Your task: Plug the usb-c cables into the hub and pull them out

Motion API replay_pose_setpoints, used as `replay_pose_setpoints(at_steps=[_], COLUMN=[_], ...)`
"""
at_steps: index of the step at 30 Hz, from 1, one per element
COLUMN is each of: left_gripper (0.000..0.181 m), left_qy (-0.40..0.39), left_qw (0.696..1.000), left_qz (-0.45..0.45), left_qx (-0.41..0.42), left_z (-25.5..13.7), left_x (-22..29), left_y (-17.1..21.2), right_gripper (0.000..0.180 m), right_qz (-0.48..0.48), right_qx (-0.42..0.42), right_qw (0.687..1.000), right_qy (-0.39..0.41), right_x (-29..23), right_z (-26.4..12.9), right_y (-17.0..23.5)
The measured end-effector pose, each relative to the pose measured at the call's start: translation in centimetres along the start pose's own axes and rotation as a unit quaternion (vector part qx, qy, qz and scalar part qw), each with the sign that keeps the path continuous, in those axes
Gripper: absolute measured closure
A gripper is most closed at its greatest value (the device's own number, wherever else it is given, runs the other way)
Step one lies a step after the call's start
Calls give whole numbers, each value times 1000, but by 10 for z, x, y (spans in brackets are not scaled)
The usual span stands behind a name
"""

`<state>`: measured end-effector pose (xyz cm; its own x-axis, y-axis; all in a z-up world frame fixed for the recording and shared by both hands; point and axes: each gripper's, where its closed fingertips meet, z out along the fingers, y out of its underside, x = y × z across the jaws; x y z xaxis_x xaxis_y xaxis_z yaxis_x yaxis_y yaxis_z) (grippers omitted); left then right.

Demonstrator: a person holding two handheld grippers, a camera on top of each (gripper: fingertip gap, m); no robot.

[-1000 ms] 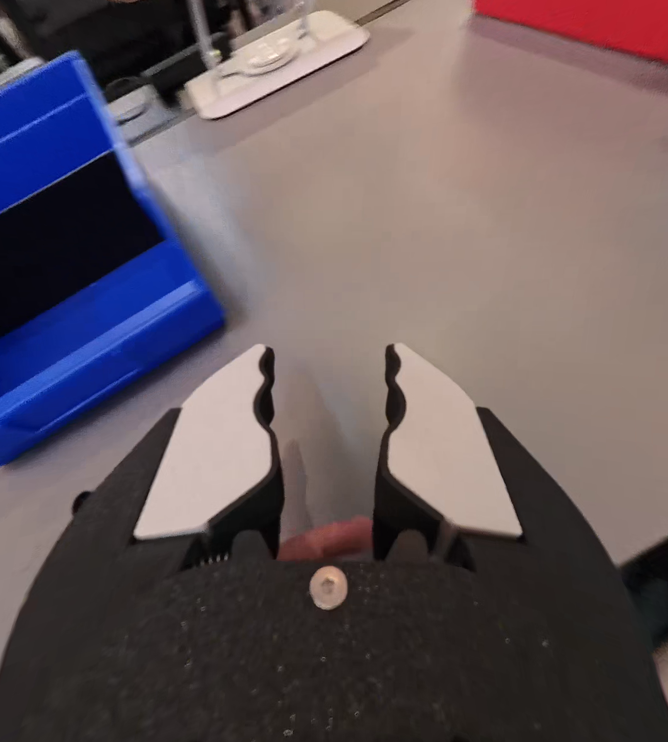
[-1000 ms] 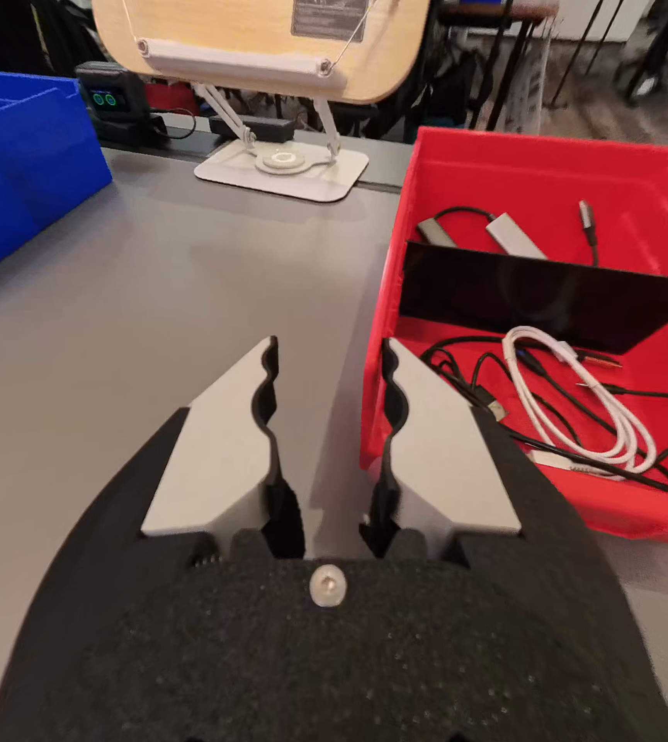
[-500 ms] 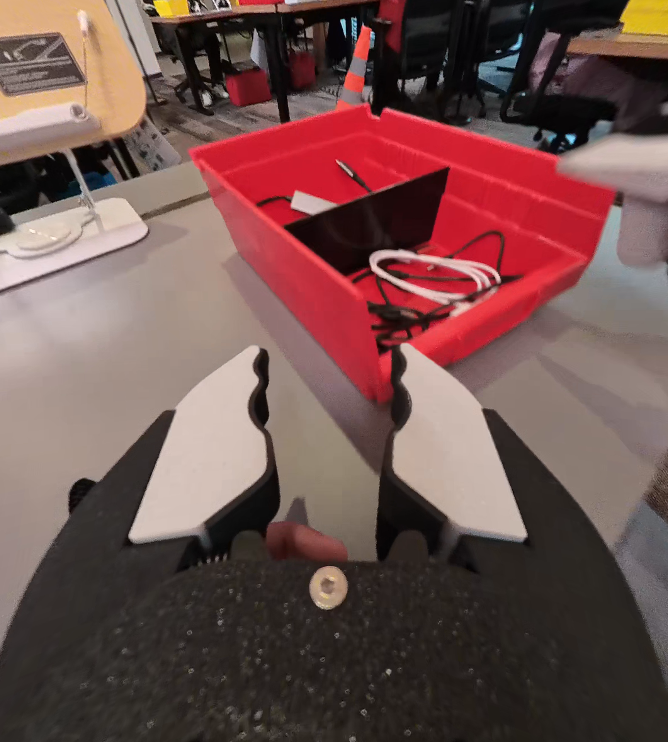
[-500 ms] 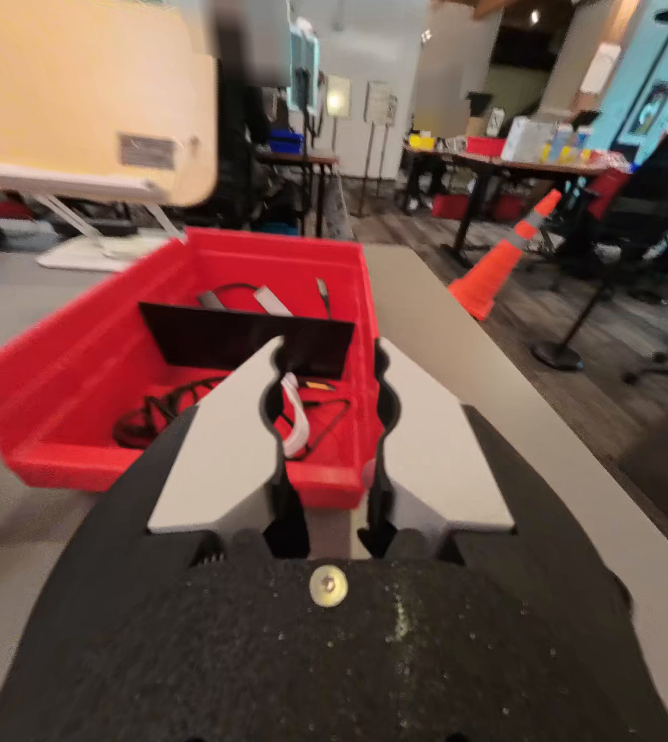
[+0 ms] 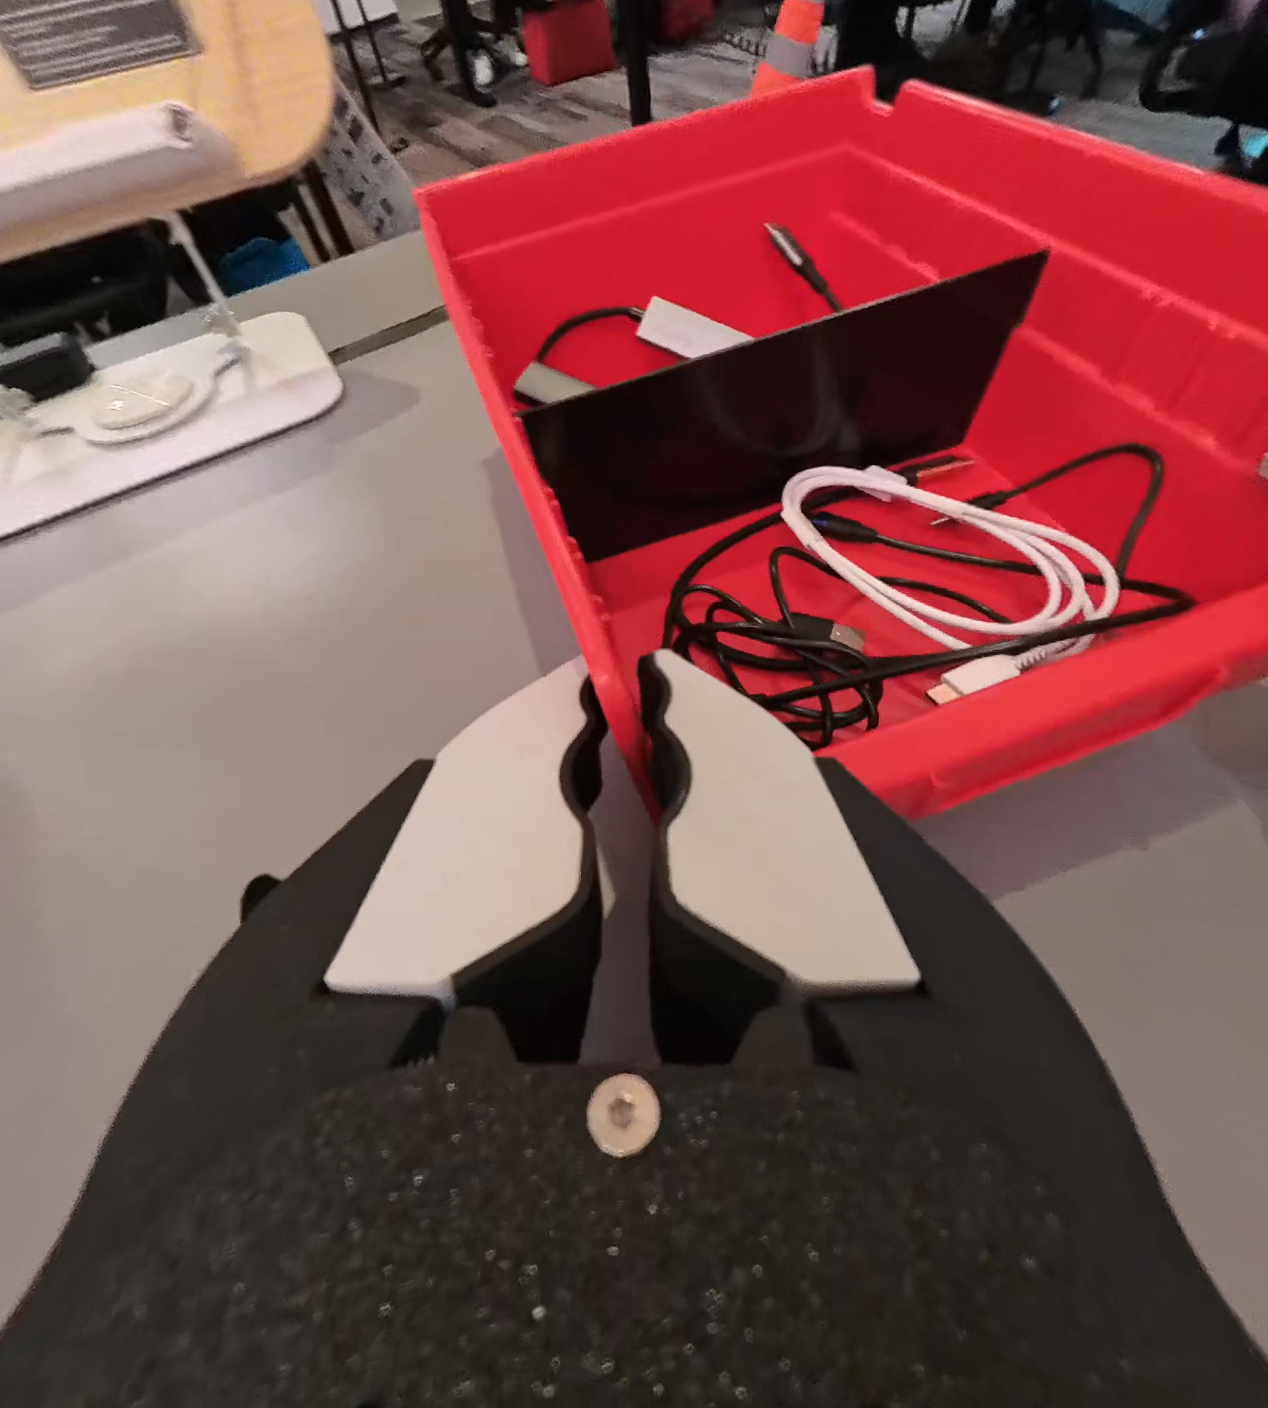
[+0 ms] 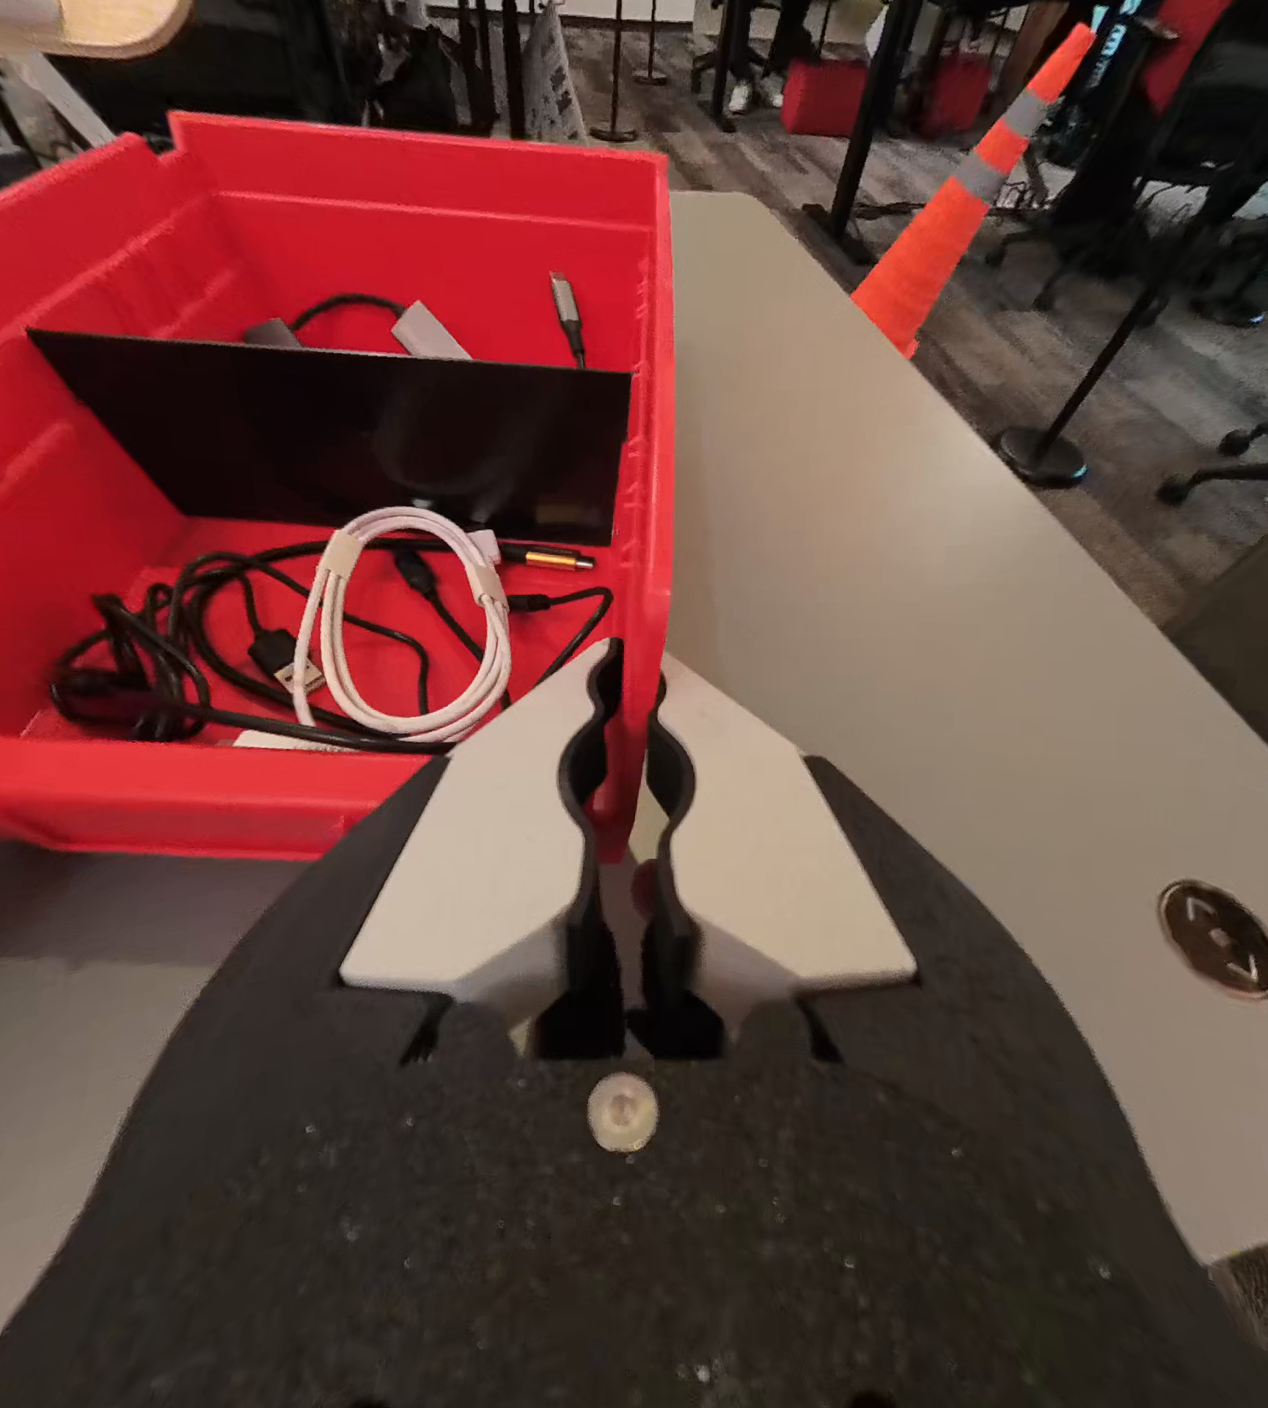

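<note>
Both claws, left (image 5: 619,686) and right (image 6: 634,659), are hanging narrow and empty at the bin's (image 5: 1057,731) near corners. The hub (image 6: 429,331) is lying behind the divider (image 6: 356,442), cables (image 6: 402,609) in front. Open wide before reaching in.

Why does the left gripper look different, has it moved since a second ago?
Yes. The left gripper swung away from the blue bin toward the red bin, and its jaws have narrowed around that bin's near corner wall.
</note>
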<state>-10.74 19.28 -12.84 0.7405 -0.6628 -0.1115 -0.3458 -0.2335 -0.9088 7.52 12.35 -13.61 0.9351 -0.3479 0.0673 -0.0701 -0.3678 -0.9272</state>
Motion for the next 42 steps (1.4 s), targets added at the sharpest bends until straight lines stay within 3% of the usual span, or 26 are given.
replay_pose_setpoints(at_steps=[1, 7, 11, 18, 23, 24, 26, 29, 32, 38, 42], left_gripper=[174, 175, 175, 176, 175, 172, 147, 139, 133, 131, 133], left_qy=[-6, -73, -100, -142, -142, -133, -82, -36, -29, -279, -257], left_qw=[1000, 997, 994, 987, 984, 985, 990, 990, 987, 952, 951], left_qz=[-1, -4, -30, -69, -102, -106, -110, -134, -154, -127, -169], left_qx=[5, 39, 28, -8, -16, -20, -34, 13, 47, 17, -28], left_z=[-3, -26, -43, -71, -70, -70, -73, -104, -150, -253, -239], left_x=[-8, -72, -123, -194, -204, -202, -189, -182, -208, -377, -417], left_y=[-2, -15, 0, 40, 59, 60, 56, 30, 19, 92, 126], right_gripper=[178, 178, 179, 178, 177, 177, 175, 156, 152, 152, 152], right_qz=[0, -12, -18, -56, -82, -80, -71, -54, -64, -24, -45], right_qx=[2, 61, 61, 22, 24, 20, 18, 10, 36, 45, 54], right_qw=[1000, 998, 997, 990, 985, 985, 981, 967, 951, 919, 915], right_qy=[5, -8, -48, -129, -147, -153, -180, -250, -299, -390, -397], right_x=[-6, -61, -119, -213, -232, -232, -231, -229, -218, -214, -233], right_z=[-3, -2, 11, 30, 34, 34, 32, 5, -36, -110, -125], right_y=[-3, -43, -57, -34, -25, -24, -23, -21, -26, -11, -4])
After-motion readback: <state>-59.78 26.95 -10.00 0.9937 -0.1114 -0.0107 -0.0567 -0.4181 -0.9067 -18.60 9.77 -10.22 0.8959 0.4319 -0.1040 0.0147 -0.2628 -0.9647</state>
